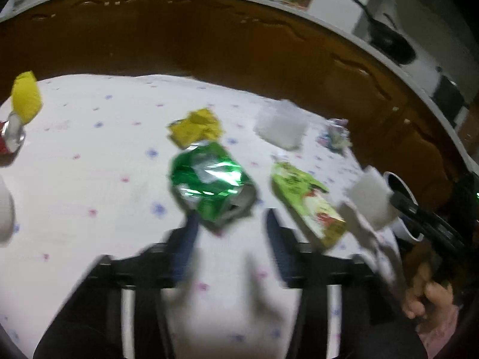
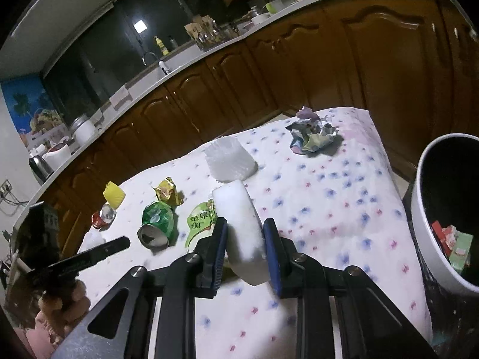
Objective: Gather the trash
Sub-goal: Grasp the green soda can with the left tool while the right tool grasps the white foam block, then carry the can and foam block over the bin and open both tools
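My right gripper (image 2: 244, 236) is shut on a white foam block (image 2: 242, 227) and holds it above the table; the block also shows in the left wrist view (image 1: 371, 200). My left gripper (image 1: 232, 224) is open just before a crushed green can (image 1: 209, 182), which also shows in the right wrist view (image 2: 157, 224). A green juice carton (image 1: 308, 203) lies to the can's right. A yellow wrapper (image 1: 196, 127), a white foam cup (image 1: 281, 125), a yellow cup (image 1: 27, 95), a crushed red can (image 1: 10, 137) and crumpled coloured paper (image 2: 312, 136) lie on the table.
The table has a white cloth (image 2: 329, 194) with blue and pink dots. A white bin (image 2: 431, 227) with trash inside stands at the table's right side. Brown kitchen cabinets (image 2: 299, 68) run behind the table.
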`<state>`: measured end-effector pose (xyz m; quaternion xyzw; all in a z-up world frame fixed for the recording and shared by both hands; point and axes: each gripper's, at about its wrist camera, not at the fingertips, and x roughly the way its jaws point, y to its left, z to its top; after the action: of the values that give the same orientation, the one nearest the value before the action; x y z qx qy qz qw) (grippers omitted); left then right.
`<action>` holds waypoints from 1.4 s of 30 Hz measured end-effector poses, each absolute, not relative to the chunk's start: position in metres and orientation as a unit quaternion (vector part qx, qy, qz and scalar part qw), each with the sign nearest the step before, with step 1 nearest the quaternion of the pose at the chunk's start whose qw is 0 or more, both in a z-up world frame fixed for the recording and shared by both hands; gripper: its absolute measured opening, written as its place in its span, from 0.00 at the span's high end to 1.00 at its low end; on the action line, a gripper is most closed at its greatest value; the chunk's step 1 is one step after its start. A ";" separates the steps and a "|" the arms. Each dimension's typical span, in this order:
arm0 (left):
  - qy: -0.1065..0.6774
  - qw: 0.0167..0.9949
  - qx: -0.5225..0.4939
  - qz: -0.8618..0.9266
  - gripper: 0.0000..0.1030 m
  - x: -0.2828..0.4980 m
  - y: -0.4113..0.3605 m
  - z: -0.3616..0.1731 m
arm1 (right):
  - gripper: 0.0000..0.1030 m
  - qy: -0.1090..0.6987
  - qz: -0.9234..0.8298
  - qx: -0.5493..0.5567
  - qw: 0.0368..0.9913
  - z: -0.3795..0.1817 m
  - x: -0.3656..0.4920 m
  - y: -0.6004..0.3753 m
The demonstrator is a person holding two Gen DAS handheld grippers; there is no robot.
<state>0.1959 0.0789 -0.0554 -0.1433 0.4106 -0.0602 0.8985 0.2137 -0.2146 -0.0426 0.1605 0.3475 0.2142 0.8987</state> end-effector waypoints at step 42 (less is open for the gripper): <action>0.424 0.879 -0.155 -0.155 0.87 0.226 0.025 -0.055 | 0.76 0.336 0.172 0.176 0.909 -0.044 0.172 -0.237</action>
<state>0.2260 0.0252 -0.0548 -0.1553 0.4238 -0.1553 0.8788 0.1719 -0.2373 -0.0440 0.1763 0.3363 0.1716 0.9090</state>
